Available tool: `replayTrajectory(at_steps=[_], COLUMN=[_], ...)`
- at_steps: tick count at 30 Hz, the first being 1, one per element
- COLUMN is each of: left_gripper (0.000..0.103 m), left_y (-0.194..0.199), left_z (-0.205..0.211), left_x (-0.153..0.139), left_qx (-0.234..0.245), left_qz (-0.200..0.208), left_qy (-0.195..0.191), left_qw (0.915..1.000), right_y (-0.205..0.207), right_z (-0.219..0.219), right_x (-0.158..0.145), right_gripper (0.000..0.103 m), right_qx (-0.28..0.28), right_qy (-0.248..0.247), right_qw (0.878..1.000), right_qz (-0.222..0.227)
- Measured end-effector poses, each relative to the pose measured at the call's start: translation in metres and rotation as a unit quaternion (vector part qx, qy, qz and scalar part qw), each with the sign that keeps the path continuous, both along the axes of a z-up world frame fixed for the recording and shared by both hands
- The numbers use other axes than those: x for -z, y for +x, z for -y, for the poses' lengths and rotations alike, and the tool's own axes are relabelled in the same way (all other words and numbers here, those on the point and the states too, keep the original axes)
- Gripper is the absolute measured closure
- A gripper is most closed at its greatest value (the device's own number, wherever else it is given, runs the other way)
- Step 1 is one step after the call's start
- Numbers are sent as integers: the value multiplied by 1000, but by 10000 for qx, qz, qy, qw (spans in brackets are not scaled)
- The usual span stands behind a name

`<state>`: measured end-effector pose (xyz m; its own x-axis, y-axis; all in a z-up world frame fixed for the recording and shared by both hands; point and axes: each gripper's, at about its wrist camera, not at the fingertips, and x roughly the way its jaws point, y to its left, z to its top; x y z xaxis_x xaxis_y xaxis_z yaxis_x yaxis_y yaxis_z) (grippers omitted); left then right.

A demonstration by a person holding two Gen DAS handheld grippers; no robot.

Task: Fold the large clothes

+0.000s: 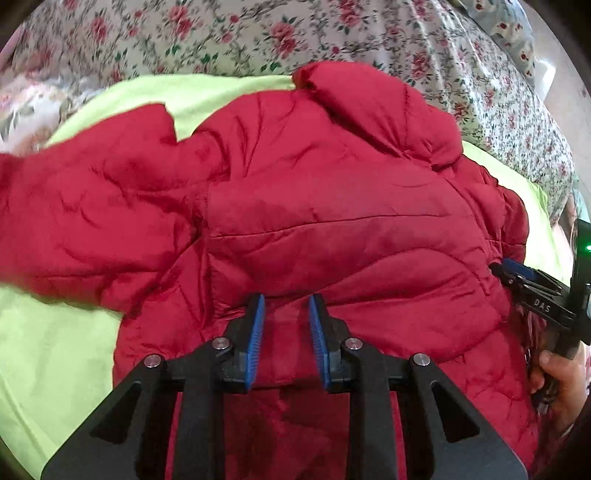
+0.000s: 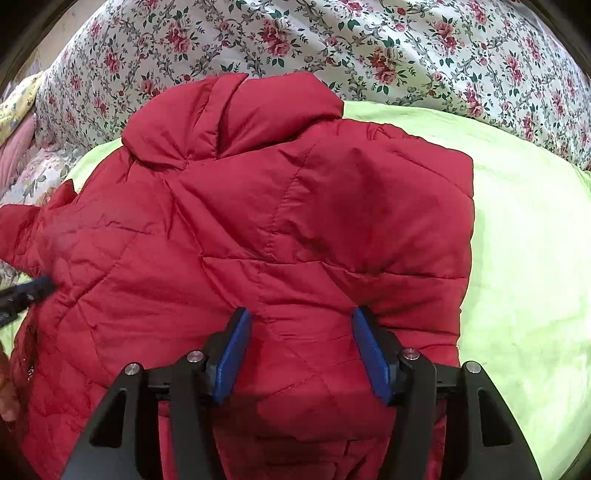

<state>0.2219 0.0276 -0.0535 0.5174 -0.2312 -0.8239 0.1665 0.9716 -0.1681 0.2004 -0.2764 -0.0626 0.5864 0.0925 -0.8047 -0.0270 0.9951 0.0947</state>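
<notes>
A red quilted puffer jacket (image 1: 314,206) lies back-up on a lime green sheet (image 1: 55,350), hood (image 1: 369,110) at the far end. One sleeve (image 1: 74,206) stretches out to the left. My left gripper (image 1: 286,301) holds a fold of the jacket's near hem between its narrowly spaced blue pads (image 1: 256,339). My right gripper (image 2: 301,314) stands wider, its jaws astride a hump of the same jacket (image 2: 277,221) near the hem; it also shows in the left wrist view (image 1: 513,267) at the jacket's right edge. In the right wrist view the sleeve (image 2: 417,206) lies folded over the back.
The green sheet (image 2: 524,258) lies on a floral bedspread (image 2: 332,40) that fills the far side. A pale blue patterned pillow (image 1: 509,33) sits at the far right. A hand (image 1: 557,373) holds the right gripper's handle.
</notes>
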Motion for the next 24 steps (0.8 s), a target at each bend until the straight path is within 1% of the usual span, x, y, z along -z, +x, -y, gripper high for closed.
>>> replayTrajectory(at_steps=[2,4,5,7,9,11,14,15,17,20,23,24], left_gripper=[79,79,79,79,79,79,79,79,79,78,74,69], left_y=[0,0,1,2,1,1,1,0,-1,-3,-9,-12], left_z=[-1,2,5,6,5,5,5,5,3,-3,-12,-16], left_x=[0,0,-1,2,2,3,3,2,1,-3,-12,-15], left_qx=[-15,-10,-8,-15,-35,-33,-19,-15,-6,21,-26,-65], left_qz=[-23,-7,9,19,21,23,19,19,17,-39,-73,-48], left_qy=[-21,84,129,178,184,187,163,142,47,-153,-295,-289], left_qw=[10000,10000,9999,9998,9998,9998,9999,9999,10000,9999,9995,9996], right_y=[1,-4,-8,-16,-19,-16,-5,-2,-2,-1,-3,-4], right_z=[0,-3,-6,-15,-25,-38,-43,-41,-38,-40,-37,-34], right_x=[-3,-10,-16,-28,-35,-34,-13,-6,0,-1,-6,-8], right_gripper=[43,42,42,42,43,43,43,42,42,42,42,42], right_qx=[49,123,118,4,-161,-351,-353,-337,-295,-268,-249,-225], right_qy=[-19,-75,-41,46,48,-33,-300,-286,-183,-253,-156,-84], right_qw=[10000,9999,9998,9992,9986,9986,9989,9990,9994,9993,9996,9997], right_qz=[0,64,165,403,497,398,28,-55,-52,-80,-48,-37])
